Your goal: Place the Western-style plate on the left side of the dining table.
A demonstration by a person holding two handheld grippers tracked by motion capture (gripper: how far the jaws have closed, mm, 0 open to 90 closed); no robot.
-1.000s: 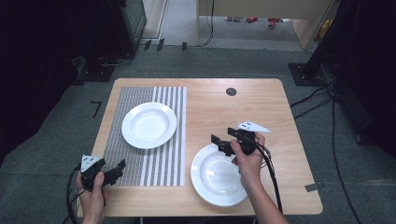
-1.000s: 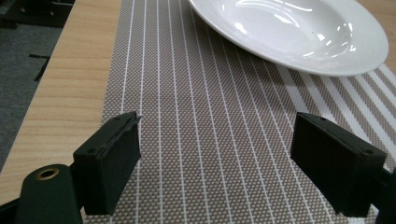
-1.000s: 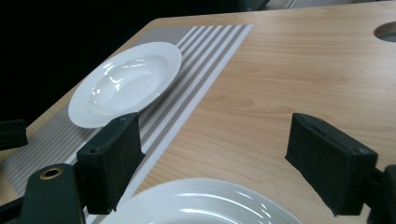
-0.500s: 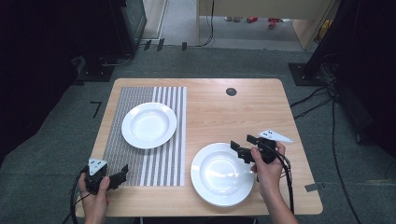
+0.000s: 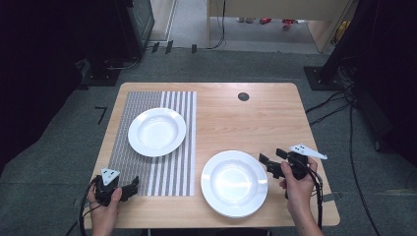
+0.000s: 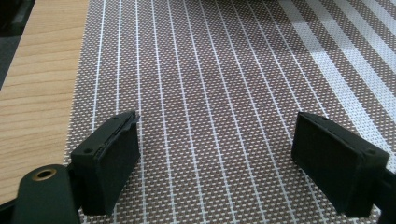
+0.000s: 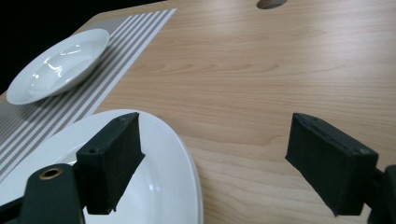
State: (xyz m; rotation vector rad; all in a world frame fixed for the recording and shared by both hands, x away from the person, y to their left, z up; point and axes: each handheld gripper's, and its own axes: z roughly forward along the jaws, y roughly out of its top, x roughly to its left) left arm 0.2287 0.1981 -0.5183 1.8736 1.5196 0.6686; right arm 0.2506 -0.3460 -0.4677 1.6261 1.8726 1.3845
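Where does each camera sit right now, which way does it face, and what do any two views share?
High view: above the person's side, looking forward and down on the table; both hands, left gripper, right gripper.
Left gripper view: on the left gripper, jaws open, looking down at the striped placemat.
Right gripper view: on the right gripper, jaws open, beside the near plate, facing the far plate.
The high and right gripper views share both plates, the placemat and the table's hole.
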